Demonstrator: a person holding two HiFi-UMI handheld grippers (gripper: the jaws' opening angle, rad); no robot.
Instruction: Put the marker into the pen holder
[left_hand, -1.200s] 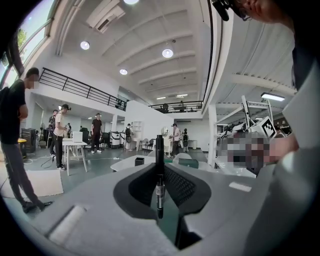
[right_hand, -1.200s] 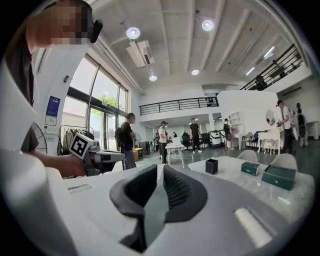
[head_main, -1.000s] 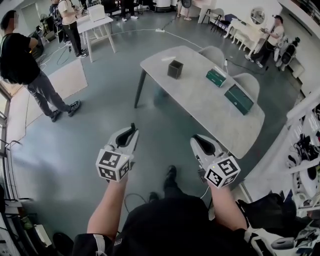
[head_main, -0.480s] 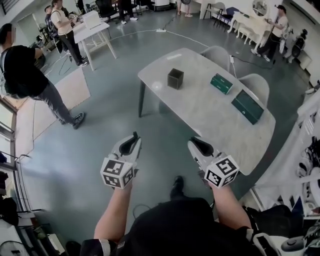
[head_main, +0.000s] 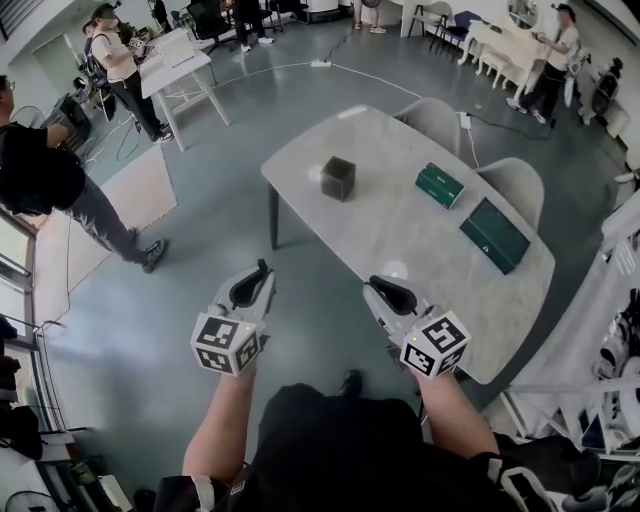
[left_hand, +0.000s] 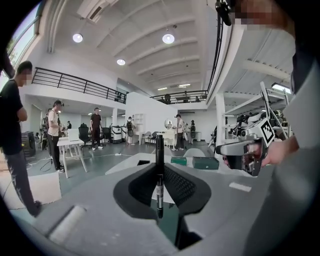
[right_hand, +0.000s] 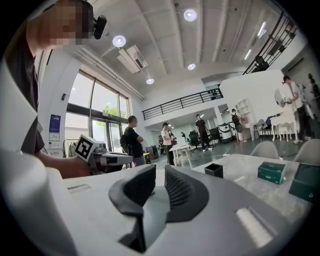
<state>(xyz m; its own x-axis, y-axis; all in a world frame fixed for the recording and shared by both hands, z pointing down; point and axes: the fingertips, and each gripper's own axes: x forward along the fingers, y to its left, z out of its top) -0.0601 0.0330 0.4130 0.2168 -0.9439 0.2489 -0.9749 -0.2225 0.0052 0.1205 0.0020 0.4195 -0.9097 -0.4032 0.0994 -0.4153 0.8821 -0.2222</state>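
A black marker (left_hand: 159, 150) stands upright between the pads of my left gripper (left_hand: 160, 169), which is shut on it. In the head view the left gripper (head_main: 255, 280) hangs over the floor, short of the table's near edge, with the marker's tip poking out of the jaws. The pen holder (head_main: 338, 178), a small black square cup, stands near the far left end of the grey table (head_main: 400, 235), well ahead of both grippers. It also shows in both gripper views, as the pen holder (left_hand: 143, 162) and the pen holder (right_hand: 214, 170). My right gripper (head_main: 380, 290) is over the table's near edge. Its jaws are together and hold nothing.
Two green boxes (head_main: 440, 185) (head_main: 494, 234) lie on the table's right half. Two grey chairs (head_main: 432, 115) (head_main: 515, 185) stand behind it. People stand at the far left (head_main: 40, 175) beside a white table (head_main: 180, 55), and shelving sits at the right edge.
The table has come nearer and now lies under the right gripper. Both grippers keep their pose and the marker stays in the left jaws.
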